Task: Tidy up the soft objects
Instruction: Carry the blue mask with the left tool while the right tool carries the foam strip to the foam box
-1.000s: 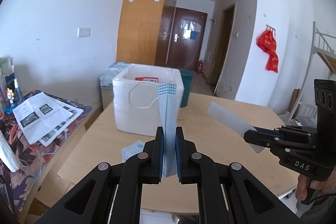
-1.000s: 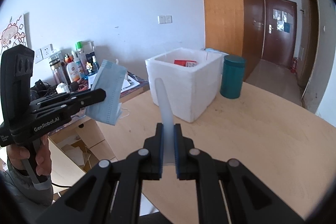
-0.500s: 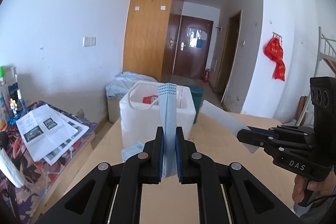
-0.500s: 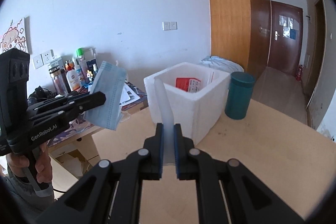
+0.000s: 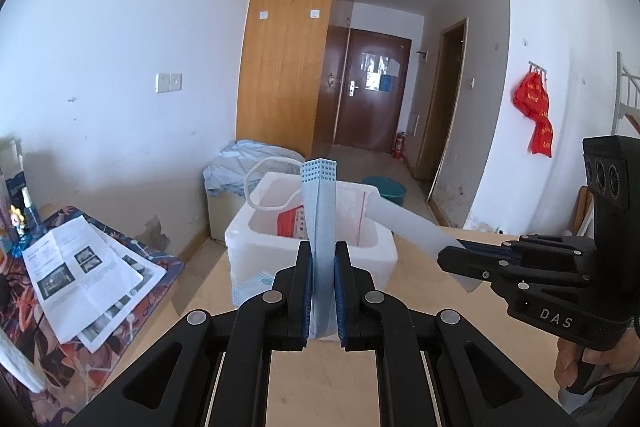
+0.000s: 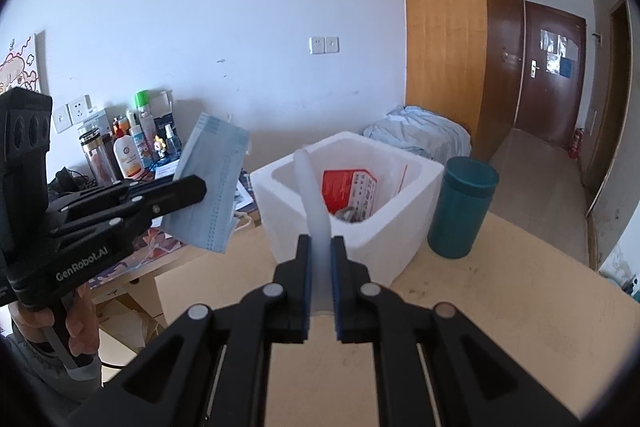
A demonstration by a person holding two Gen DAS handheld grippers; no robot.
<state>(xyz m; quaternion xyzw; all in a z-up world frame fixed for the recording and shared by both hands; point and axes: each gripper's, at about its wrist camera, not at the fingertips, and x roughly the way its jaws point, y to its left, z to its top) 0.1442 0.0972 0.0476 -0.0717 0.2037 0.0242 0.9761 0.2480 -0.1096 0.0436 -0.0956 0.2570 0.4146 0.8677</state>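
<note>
My left gripper [image 5: 323,259] is shut on a folded blue face mask [image 5: 319,203], held upright in the air in front of a white foam box [image 5: 256,247]; a white ear loop hangs off it. The mask [image 6: 212,183] and the left gripper [image 6: 196,191] also show in the right wrist view. My right gripper [image 6: 320,255] is shut on a translucent white plastic sheet [image 6: 314,195], also held before the box [image 6: 400,223]. In the left wrist view the right gripper [image 5: 448,259] holds that sheet [image 5: 412,231] over the box's right side. Another blue mask [image 5: 250,285] lies on the table by the box.
The box holds a red-and-white packet [image 6: 352,187]. A dark teal canister [image 6: 462,207] stands right of it on the wooden table [image 6: 500,307]. A side desk at the left carries printed papers [image 5: 80,267] and several bottles [image 6: 128,151]. A cloth bundle [image 6: 420,131] lies behind.
Both grippers have risen and moved closer to the foam box, still holding the mask and the sheet. The box's inside now shows in both views.
</note>
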